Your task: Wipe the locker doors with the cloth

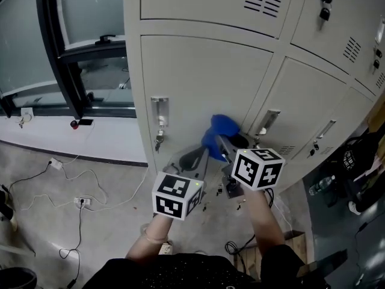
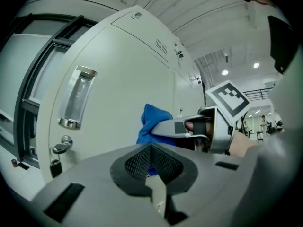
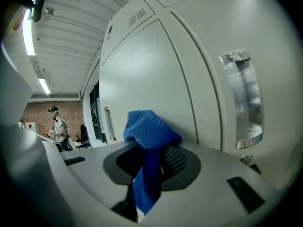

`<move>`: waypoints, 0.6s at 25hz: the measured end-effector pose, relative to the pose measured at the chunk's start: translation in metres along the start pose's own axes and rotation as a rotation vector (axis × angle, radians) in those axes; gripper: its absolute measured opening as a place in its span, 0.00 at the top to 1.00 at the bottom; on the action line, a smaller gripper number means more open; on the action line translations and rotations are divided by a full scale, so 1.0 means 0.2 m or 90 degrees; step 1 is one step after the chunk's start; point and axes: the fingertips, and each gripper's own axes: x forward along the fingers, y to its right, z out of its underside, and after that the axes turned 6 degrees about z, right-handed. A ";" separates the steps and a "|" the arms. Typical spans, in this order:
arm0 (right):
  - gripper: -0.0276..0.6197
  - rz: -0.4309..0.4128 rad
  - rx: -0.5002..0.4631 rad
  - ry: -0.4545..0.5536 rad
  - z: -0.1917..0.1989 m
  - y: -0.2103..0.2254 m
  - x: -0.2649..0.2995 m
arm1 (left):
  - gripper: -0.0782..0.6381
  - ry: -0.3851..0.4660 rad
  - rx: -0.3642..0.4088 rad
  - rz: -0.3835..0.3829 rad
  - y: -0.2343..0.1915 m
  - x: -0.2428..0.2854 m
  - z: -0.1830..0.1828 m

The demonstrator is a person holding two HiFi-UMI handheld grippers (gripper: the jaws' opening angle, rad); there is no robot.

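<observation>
The cloth (image 1: 221, 133) is blue and bunched into a wad, and the right gripper (image 1: 221, 144) has it pinched. In the right gripper view its jaws are clamped on a fold, with a tail hanging down between them and the bulk pushed out ahead of the tips. It sits low on the locker door (image 1: 204, 80), close to that door's right edge and the seam with the next door. It looks pressed to the metal, though from here I can't swear there's contact. The left gripper (image 1: 194, 156) hangs just beside it, a touch lower and to the left. Its jaws are drawn together on nothing, so it's a passenger for now. What the next stroke turns on is this: the cloth lies straight ahead of the right jaws, between them and the panel, and nearly all the bare door spreads up and to the left, toward the handle (image 1: 159, 110). I'd judge the sweep belongs to the right hand — it already has the cloth at the panel — running leftward or upward while keeping the wad flat against the door.
</observation>
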 end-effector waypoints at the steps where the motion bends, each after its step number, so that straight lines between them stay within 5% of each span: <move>1: 0.83 0.003 0.000 0.000 0.00 0.03 -0.02 | 0.88 0.000 0.000 0.000 0.02 0.02 0.00; 15: 0.83 0.023 0.012 0.014 -0.03 0.29 -0.15 | 0.88 -0.012 0.010 0.004 0.19 0.20 0.02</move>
